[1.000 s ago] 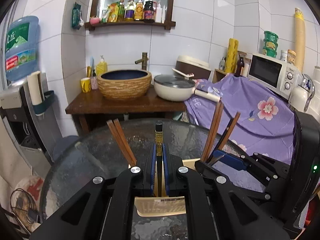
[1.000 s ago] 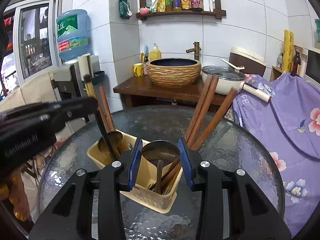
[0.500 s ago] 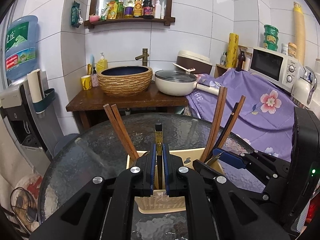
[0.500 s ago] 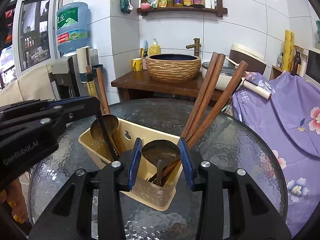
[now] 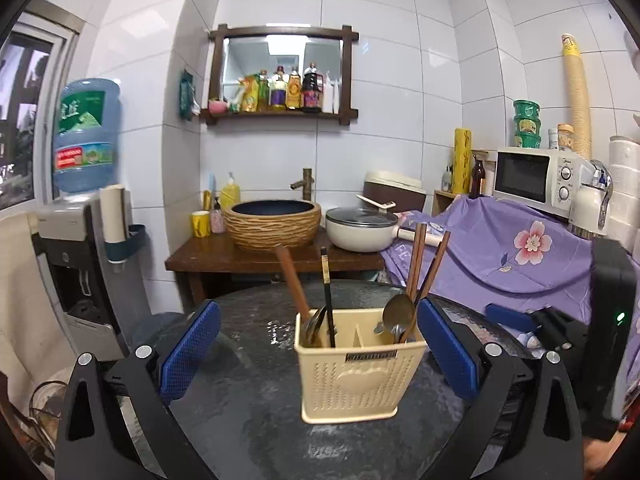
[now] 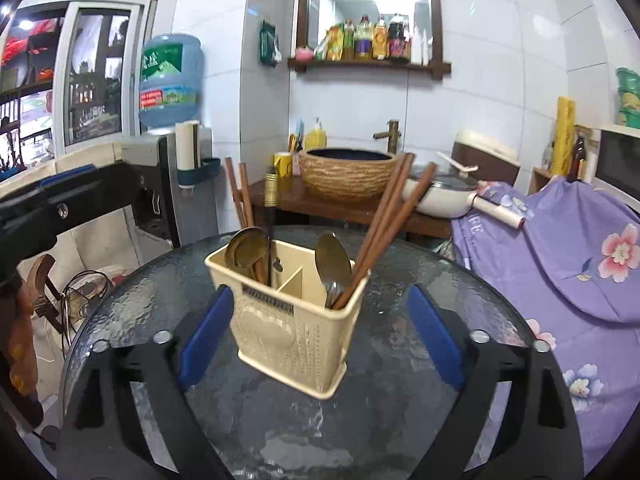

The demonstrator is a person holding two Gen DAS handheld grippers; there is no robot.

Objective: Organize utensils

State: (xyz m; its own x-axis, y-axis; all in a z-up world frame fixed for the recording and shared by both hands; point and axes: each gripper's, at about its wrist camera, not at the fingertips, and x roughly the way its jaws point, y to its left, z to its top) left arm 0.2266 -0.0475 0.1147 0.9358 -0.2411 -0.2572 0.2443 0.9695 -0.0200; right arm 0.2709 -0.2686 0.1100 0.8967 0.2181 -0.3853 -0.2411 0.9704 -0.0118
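Note:
A cream plastic utensil holder [image 5: 352, 376] [image 6: 288, 320] with two compartments stands on the round dark glass table [image 5: 248, 432] [image 6: 400, 412]. Its left compartment holds a spoon, brown chopsticks [image 5: 294, 284] and a black chopstick with a gold band [image 5: 327, 292] [image 6: 270, 216]. In its right compartment stand a metal spoon [image 5: 397, 312] [image 6: 332, 258] and brown chopsticks [image 5: 424, 264] [image 6: 390, 220]. My left gripper [image 5: 318, 352] has pulled back from the holder, jaws opening wide, nothing between its pads. My right gripper [image 6: 318, 332] likewise stands back, jaws opening, pads apart from the holder.
Behind the table a wooden stand carries a woven basin [image 5: 272, 220] and a white pot [image 5: 360, 232]. A purple flowered cloth [image 5: 512, 256] covers things at right, under a microwave [image 5: 536, 180]. A water dispenser [image 5: 76, 240] stands at left. The other gripper shows at each view's edge.
The left gripper let go of the black chopstick and the right gripper of the spoon; both opened wide and drew back from the holder, which now shows whole.

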